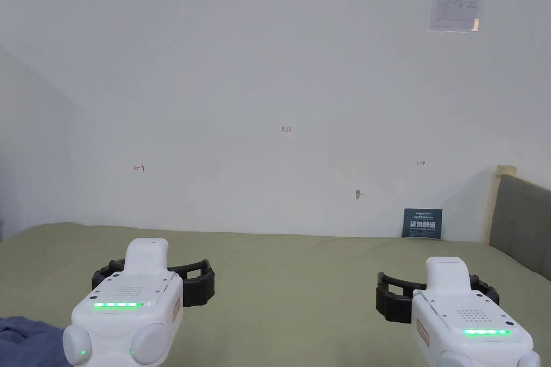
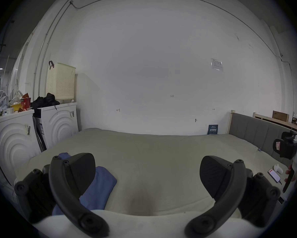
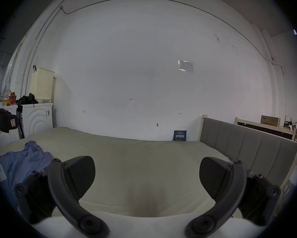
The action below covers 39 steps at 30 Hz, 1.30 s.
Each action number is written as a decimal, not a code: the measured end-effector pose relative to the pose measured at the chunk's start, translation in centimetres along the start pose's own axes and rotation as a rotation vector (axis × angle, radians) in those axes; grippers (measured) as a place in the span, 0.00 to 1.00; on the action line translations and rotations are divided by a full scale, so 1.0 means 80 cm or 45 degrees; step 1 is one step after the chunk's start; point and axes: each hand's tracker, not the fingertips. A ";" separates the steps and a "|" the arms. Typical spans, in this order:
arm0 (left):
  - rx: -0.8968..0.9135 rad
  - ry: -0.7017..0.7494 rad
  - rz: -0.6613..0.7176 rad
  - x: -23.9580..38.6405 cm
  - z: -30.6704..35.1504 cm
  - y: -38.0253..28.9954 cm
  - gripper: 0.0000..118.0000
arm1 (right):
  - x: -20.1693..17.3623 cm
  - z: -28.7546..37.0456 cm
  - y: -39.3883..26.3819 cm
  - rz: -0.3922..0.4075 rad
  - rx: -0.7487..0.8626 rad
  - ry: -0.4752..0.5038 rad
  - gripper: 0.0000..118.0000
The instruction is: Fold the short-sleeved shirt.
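A crumpled blue short-sleeved shirt (image 1: pixel 24 340) lies on the olive bed sheet (image 1: pixel 290 276) at the near left. The same shirt (image 2: pixel 99 185) shows behind the left jaw in the left gripper view, and the shirt (image 3: pixel 24 162) sits at the left of the right gripper view. My left gripper (image 1: pixel 153 278) hovers just right of the shirt, open and empty. My right gripper (image 1: pixel 436 294) hovers over bare sheet far to the right, also open and empty. Both point toward the white wall.
A grey padded headboard (image 1: pixel 519 223) bounds the bed on the right. Two white washing machines (image 2: pixel 58 121) and a cream basket (image 2: pixel 61 81) stand left of the bed. A phone (image 2: pixel 274 175) and a small white object lie on the sheet at the right.
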 end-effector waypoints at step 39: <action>0.038 -0.033 0.017 -0.001 0.000 0.002 1.00 | -0.003 0.000 0.000 -0.009 0.004 0.002 1.00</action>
